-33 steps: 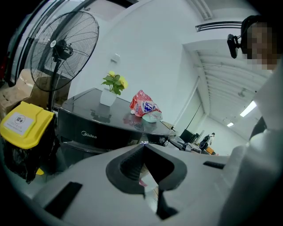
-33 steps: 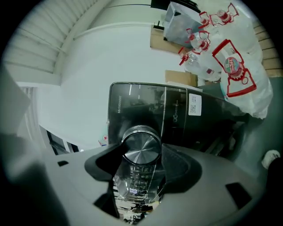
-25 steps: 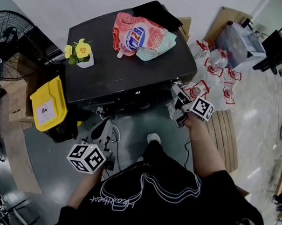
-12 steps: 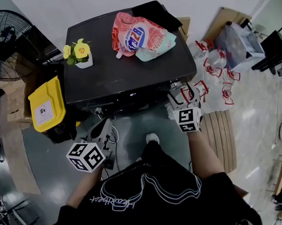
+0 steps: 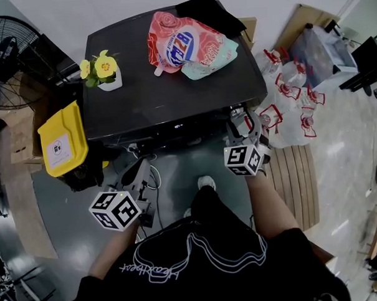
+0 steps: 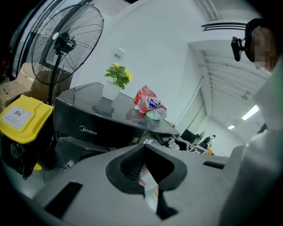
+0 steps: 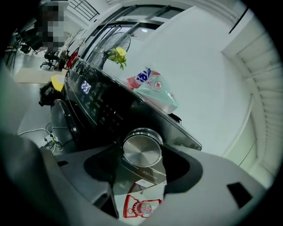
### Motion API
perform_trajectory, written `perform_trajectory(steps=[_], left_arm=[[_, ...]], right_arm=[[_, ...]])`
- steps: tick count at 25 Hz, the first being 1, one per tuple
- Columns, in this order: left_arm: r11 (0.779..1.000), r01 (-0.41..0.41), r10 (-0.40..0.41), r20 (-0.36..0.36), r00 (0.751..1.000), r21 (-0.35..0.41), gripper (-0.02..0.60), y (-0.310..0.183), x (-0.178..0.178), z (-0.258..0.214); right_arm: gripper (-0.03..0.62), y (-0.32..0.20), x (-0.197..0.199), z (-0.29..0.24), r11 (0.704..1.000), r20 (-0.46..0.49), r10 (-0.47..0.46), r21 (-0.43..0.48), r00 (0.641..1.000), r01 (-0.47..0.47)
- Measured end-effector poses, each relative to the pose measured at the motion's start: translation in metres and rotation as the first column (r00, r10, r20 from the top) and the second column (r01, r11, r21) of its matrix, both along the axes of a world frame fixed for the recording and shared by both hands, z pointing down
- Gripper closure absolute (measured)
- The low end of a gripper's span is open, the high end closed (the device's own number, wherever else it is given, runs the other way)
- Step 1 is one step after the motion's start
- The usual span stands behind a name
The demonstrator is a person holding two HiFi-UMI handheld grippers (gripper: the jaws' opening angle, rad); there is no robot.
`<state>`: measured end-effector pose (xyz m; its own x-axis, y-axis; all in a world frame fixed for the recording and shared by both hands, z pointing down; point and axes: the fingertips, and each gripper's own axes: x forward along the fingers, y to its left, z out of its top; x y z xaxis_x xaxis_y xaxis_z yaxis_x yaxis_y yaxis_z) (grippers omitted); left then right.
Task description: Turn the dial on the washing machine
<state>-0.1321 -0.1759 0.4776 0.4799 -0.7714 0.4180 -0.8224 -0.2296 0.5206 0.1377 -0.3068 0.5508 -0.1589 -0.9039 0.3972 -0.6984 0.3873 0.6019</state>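
The dial (image 7: 142, 149), a round brushed-metal knob, sits on the front control panel of the black washing machine (image 5: 167, 91), at the panel's right end as the head view shows it. The right gripper (image 5: 244, 122) is up at that corner, and its fingers (image 7: 104, 170) have just been closing. In the right gripper view the dial stands squarely between them, each dark pad meeting its rim, so they are grasping the dial. Farther along the panel, past some small buttons, glow lit digits (image 7: 85, 87). The left gripper (image 6: 143, 146) hangs lower and well apart from the machine, in front of its left half over the grey floor (image 5: 177, 172). Its fingers are clenched tip to tip with nothing between them. On the machine's lid lie a pink and pale green detergent pouch (image 5: 187, 46) and, at the far right corner, a black cloth (image 5: 210, 15). A white pot of yellow flowers (image 5: 99, 71) stands near the left edge. Just beside the machine on the left is a yellow-lidded bin (image 5: 62, 141), with a standing fan (image 5: 13, 61) behind it. To the right, heaped on the floor, are clear bags (image 5: 292, 105) with red print.
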Motion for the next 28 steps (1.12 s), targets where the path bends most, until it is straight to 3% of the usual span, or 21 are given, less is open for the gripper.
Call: perform_trajectory(steps=[2,10,19,23,28], left_arm=[[1.000,0.002,-0.002,0.001,1.000,-0.005,0.577,0.0014,-0.0017,0.0015],[1.000,0.017,-0.017,-0.006,1.000,0.000,0.577,0.0027,-0.0089,-0.0007],[1.000,0.006,-0.006,-0.005,1.000,-0.002,0.577,0.0033,-0.0081,-0.0005],[1.000,0.005,-0.005,-0.007,1.000,-0.003,0.577,0.0030,-0.0078,0.0008],[1.000,0.001,-0.001,-0.012,1.000,-0.003,0.577,0.0035,-0.0063,0.0012]], right_arm=[[0.316,-0.0009,0.0008,0.0004,1.000,0.000,0.009,0.004,1.000,-0.009],[0.312,-0.0011,0.0014,0.0001,1.000,0.032,0.023,-0.012,0.999,-0.023],[0.312,-0.0010,0.0024,0.0003,0.998,0.130,0.034,-0.059,0.991,-0.027],[0.312,-0.0014,0.0034,0.0016,0.992,0.278,0.082,-0.115,0.957,-0.052],[0.312,-0.0024,0.0064,0.0023,0.983,0.445,0.130,-0.174,0.886,-0.057]])
